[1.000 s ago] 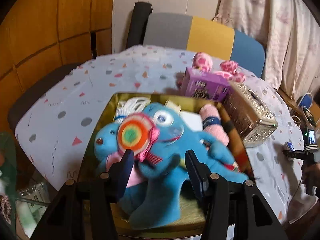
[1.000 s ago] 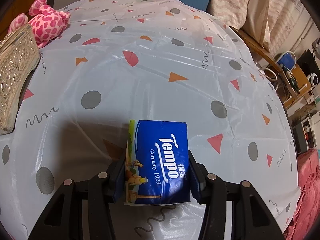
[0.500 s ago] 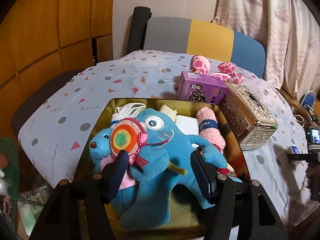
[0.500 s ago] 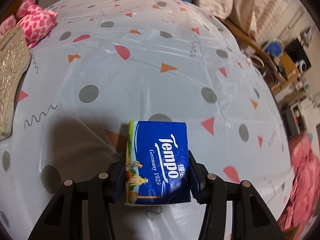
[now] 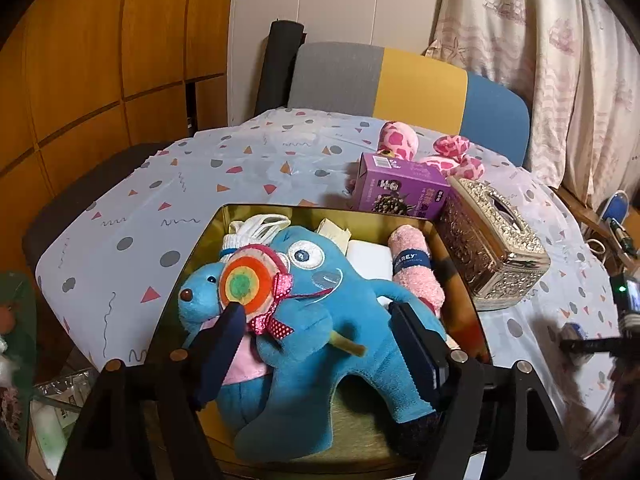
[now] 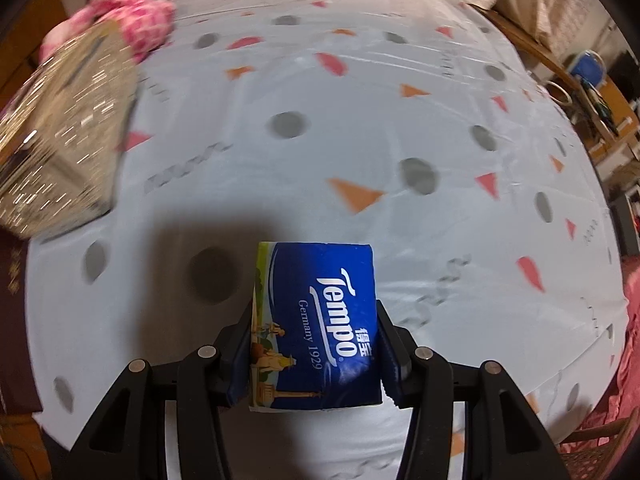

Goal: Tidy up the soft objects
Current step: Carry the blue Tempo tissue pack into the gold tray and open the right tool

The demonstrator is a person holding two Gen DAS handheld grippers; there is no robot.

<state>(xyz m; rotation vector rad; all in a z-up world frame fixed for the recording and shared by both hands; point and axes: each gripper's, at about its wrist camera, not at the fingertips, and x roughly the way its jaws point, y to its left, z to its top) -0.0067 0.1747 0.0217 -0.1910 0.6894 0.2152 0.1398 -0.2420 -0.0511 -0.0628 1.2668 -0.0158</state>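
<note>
Tongs on the right [image 6: 314, 344] stay clenched on the blue Tempo tissue pack [image 6: 316, 324], held above the patterned surface [image 6: 360, 120]. Left tongs [image 5: 324, 344] hang spread wide over the blue plush toy [image 5: 320, 304] lying in the gold tray [image 5: 192, 248], touching nothing; they have backed off it since a second ago.

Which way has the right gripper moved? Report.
Yes. The right gripper, shut on the tissue pack, swung left: the silver tissue box sits further into view.
</note>
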